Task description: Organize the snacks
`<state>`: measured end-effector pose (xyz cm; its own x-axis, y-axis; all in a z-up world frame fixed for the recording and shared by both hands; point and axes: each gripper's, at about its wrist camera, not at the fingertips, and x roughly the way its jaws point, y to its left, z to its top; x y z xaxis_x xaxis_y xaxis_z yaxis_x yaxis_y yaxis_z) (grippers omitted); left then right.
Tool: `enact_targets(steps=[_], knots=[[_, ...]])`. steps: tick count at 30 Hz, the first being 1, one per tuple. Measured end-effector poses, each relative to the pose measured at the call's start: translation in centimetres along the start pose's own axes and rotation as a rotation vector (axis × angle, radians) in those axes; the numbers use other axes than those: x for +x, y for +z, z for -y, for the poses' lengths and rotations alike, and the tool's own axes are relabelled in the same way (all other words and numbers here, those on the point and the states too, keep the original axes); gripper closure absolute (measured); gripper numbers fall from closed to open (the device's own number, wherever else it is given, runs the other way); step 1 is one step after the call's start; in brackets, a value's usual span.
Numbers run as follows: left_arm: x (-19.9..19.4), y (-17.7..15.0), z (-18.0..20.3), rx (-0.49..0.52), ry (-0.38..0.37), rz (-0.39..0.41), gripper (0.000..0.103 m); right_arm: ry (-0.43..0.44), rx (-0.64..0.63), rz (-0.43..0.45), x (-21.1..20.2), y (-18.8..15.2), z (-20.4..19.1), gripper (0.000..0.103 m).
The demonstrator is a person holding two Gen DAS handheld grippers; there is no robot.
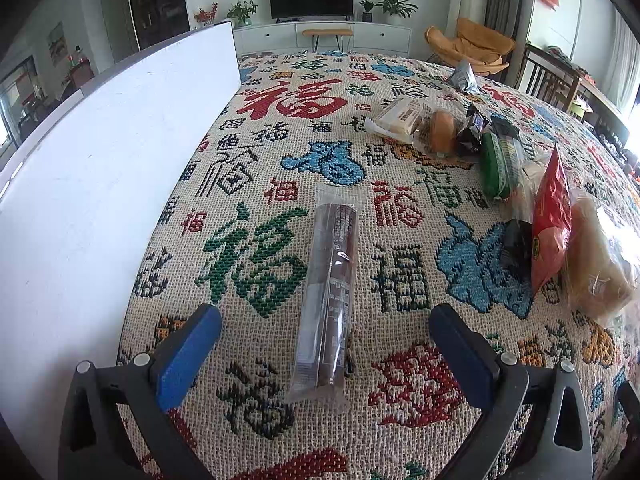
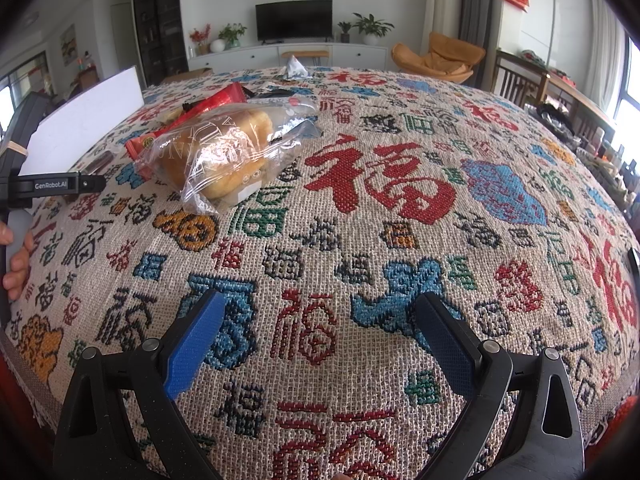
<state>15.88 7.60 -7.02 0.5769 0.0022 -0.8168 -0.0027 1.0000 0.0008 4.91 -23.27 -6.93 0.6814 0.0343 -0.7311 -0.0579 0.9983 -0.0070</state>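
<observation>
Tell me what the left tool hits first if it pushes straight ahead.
Probably the long brown snack stick in clear wrap, lying lengthwise between the open left tool fingers; height above the woven tablecloth is unclear.

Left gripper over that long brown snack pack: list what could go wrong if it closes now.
1. The left gripper is open and straddles only the near end of the long brown pack, so a lift from there may let the far end droop or slip out.
2. Its clear wrapper looks slick; the fingers may pinch film, not contents.
3. The white box stands close on the left, so a swing that way could hit it.
</observation>
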Motion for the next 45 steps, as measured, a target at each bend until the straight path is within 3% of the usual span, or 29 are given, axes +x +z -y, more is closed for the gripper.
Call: enact_targets(steps=[45], knots=[[-0.05, -0.12, -0.05, 0.001, -0.002, 0.001, 0.000, 0.013, -0.009, -0.006, -0.14, 0.05, -0.02, 0.005]])
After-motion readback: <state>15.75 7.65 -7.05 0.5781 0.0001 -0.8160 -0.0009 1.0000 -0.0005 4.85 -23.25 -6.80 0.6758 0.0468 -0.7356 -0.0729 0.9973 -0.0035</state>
